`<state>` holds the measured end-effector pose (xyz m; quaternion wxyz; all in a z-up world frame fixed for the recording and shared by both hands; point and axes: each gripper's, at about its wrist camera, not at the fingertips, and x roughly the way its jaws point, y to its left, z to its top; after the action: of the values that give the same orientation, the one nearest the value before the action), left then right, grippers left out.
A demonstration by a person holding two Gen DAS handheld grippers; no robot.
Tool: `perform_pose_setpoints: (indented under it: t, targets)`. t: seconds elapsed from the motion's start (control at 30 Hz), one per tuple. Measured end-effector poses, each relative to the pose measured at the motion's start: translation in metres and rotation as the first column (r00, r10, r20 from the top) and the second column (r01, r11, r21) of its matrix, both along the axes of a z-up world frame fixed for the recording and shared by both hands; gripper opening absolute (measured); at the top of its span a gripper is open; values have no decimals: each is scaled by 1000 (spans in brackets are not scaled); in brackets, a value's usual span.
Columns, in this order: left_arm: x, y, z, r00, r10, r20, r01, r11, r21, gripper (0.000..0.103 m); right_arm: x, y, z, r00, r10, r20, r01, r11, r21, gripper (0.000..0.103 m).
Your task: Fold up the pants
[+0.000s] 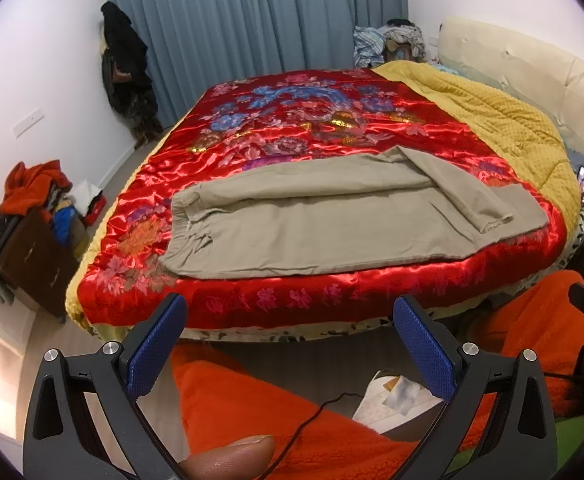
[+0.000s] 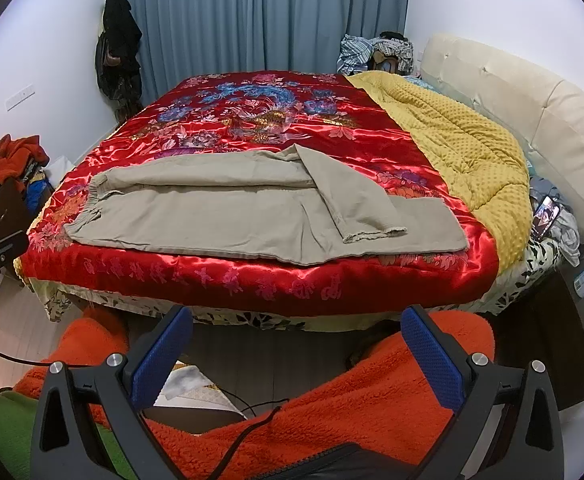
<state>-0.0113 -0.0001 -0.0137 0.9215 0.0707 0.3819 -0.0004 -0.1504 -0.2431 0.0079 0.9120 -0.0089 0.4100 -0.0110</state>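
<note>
Lying on red satin quilt: khaki pants, legs stacked, one cuff astray at three o'clock. Left gripper, right gripper: both released, empty. Next, likely: straighten cuff.

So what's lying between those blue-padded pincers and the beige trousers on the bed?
Only the red floral satin quilt, draped over the bed's edge. Both wrist views show the open right gripper and left gripper short of the beige trousers.

Black claw w/ blue pads, orange fleece.
</note>
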Motion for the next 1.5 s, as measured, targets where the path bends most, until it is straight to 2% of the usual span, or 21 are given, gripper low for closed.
perform_pose_setpoints:
  t: [1.5]
  targets:
    - [2,-5,0,1000,2,-7,-2,1000,1,103,3,0,-2,1000,3,-8,-3,1000,1,103]
